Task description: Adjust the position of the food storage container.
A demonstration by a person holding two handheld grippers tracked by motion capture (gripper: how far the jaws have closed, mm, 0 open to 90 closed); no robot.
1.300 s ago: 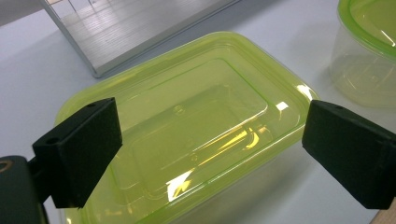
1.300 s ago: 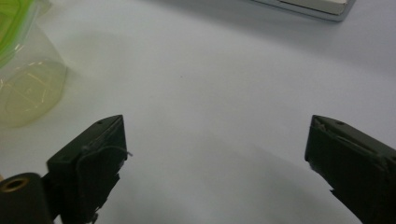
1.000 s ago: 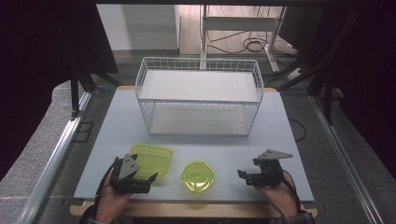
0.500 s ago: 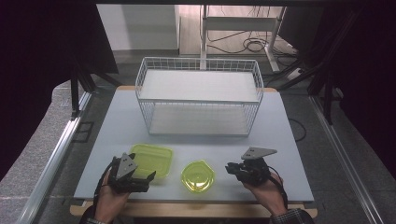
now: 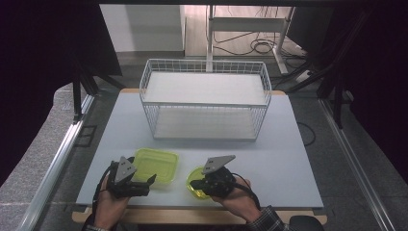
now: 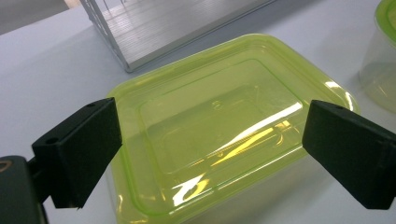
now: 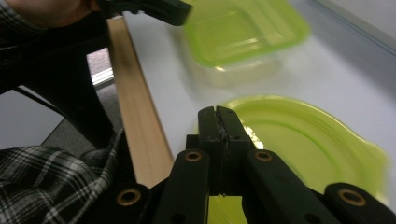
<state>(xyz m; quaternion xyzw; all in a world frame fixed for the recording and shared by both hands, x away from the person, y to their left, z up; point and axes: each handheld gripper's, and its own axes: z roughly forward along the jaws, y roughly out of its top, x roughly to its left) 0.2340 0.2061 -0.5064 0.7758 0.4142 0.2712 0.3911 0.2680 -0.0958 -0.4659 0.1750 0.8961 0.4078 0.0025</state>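
Two lidded tubs of yellow-green translucent plastic sat near the front edge of the pale grey table [image 5: 288,159]: a rectangular box [image 5: 155,164] with rounded corners and a stepped, glossy lid, and just to its right a round tub [image 5: 195,180]. Behind them, well apart, stood a white wire basket [image 5: 204,103] with a ribbed floor (its corner also showed in the left gripper view), and nothing lay between it and the tubs. The left gripper [image 5: 144,180] hovered at the box's near left side, its black, blocky jaws spread wide to either side of the box [image 6: 219,135] without touching it. The right gripper [image 7: 218,122] had just been closing; its jaws met flat against each other with nothing between them, poised over the near rim of the round tub [image 7: 317,144]. The wooden table edge [image 7: 133,116] and a plaid sleeve [image 7: 42,186] lay beside it, and cables trailed on the floor beyond the table.
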